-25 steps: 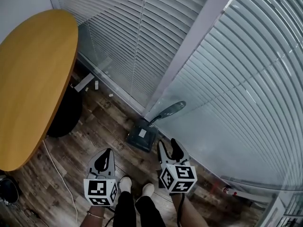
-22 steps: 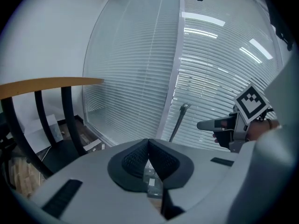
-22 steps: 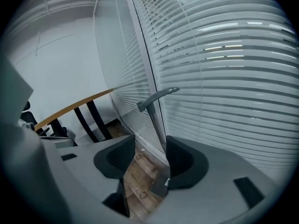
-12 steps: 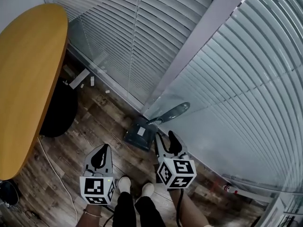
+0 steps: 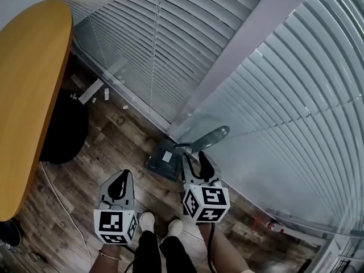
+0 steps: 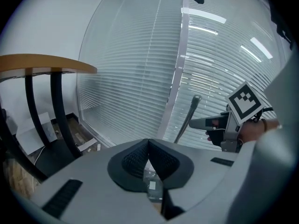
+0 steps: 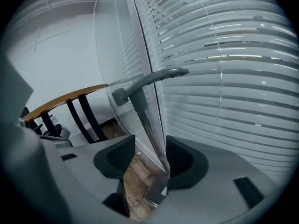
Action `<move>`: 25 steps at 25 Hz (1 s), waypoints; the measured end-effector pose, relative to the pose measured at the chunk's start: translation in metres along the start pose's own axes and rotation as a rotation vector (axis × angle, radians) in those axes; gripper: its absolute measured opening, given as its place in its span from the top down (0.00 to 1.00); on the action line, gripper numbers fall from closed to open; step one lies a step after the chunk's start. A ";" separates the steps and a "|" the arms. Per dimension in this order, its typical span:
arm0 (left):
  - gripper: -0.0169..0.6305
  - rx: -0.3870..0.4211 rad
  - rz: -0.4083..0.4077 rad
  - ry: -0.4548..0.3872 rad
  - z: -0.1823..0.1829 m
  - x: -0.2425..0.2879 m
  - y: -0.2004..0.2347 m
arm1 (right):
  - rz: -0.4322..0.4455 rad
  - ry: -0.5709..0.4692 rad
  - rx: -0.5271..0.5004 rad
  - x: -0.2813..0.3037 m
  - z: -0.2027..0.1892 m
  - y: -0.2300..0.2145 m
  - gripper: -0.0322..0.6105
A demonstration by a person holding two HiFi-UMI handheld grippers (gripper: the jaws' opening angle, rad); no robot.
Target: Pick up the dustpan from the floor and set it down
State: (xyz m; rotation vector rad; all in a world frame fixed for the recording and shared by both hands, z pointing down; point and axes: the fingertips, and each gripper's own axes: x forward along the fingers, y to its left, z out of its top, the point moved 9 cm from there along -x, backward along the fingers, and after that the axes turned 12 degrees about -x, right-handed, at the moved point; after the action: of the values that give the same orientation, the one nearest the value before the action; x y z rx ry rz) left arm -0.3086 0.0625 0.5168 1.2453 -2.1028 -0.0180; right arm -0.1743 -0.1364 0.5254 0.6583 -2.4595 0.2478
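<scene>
Head view | dark grey plastic long-handled dustpan (image 5: 164, 159) on wood-plank floor (image 5: 108, 147), 12 o'clock, at foot of white window post (image 5: 227, 67) | right gripper (image 5: 194, 159) jaws wide apart, handle shaft between them, unclamped | left gripper (image 5: 121, 180) closed, empty | bare floor 9 o'clock toward round orange table (image 5: 28, 95)

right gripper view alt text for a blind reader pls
The right gripper, jaws open, faces a dustpan on the wood floor, its long handle rising between the jaws. Window blinds fill the background; a wooden table stands left.
</scene>
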 end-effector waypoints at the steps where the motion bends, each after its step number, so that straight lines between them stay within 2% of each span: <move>1: 0.95 0.000 0.000 0.000 0.001 0.002 0.000 | 0.001 -0.003 -0.005 0.002 0.001 0.000 0.64; 12: 0.95 -0.005 0.018 0.013 0.003 0.006 0.006 | 0.002 -0.015 -0.062 0.022 0.014 -0.001 0.64; 18: 0.95 -0.015 0.029 0.017 0.001 0.007 0.010 | -0.009 -0.020 -0.054 0.028 0.015 -0.003 0.64; 21: 0.95 -0.017 0.032 0.017 0.000 0.006 0.011 | -0.023 -0.025 -0.061 0.027 0.016 -0.004 0.73; 25: 0.95 -0.020 0.037 0.025 -0.004 0.003 0.015 | -0.039 -0.033 -0.073 0.025 0.016 -0.002 0.76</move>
State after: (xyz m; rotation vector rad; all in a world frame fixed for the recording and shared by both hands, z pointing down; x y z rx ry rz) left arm -0.3189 0.0696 0.5259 1.1890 -2.0991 -0.0069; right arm -0.1990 -0.1532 0.5269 0.6836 -2.4712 0.1320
